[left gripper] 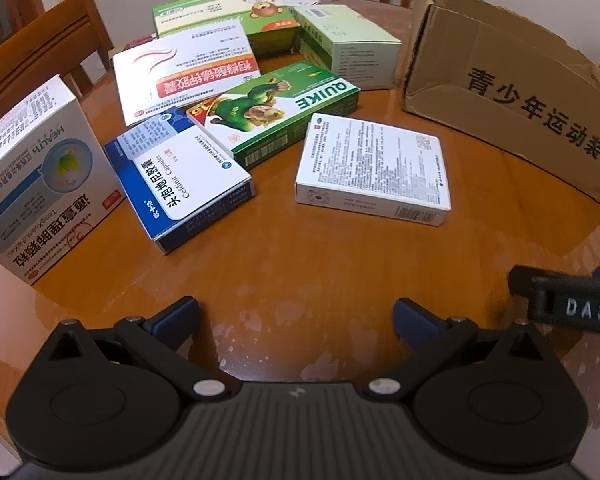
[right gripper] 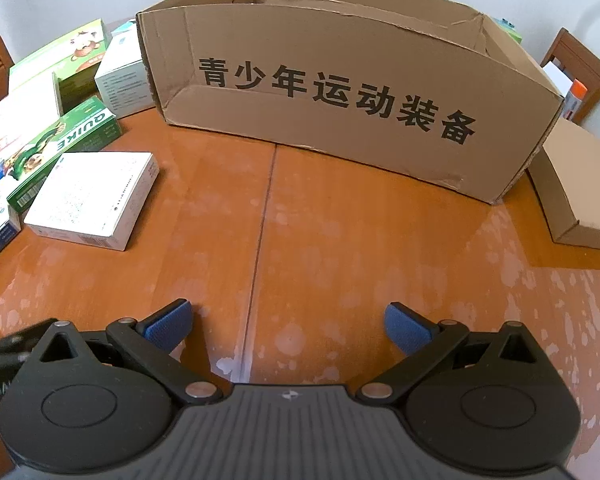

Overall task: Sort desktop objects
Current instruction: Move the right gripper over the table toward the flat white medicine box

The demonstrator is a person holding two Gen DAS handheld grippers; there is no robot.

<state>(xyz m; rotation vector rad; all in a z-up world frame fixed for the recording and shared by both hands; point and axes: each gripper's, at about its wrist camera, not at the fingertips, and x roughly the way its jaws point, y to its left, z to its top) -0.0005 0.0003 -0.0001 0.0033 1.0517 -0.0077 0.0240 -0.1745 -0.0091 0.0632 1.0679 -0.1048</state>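
Both claws sit low over bare desk [right gripper: 300, 240], jaws spread wide, nothing gripped: left claw [left gripper: 296, 320], right claw [right gripper: 288, 324]. Right claw's body pokes into the left wrist view at the right edge.

Task things: medicine boxes scattered on the left half of the desk. White box [left gripper: 372, 168] lies flat, label side down, alone, nearest the open cardboard carton [right gripper: 340, 92]. Just left of it the green QUIKE box [left gripper: 276, 112] leans across the blue-white capsule box [left gripper: 180, 176]. Behind those a red-white box [left gripper: 184, 76], a bear-print green box [left gripper: 220, 12], and a pale green box [left gripper: 348, 44]. Tall white box [left gripper: 32, 176] stands at far left edge.

Step, my read: start of sorting, nothing picked yet, carton interior mostly hidden from here so can't tell if anything is inside. Carton looks like the drop target.

Next move probably: reach forward to the white box, claw straddling its short sides, pinch, lift, carry over the carton's front wall. Box is flat and low, so the fingers need to get down near the desk surface.

In the way: carton's front wall is tall, needs clearance. QUIKE box is close beside the white box, could get nudged. Smaller brown box [right gripper: 580, 192] sits right of the carton; wooden chairs [left gripper: 40, 52] around the desk.
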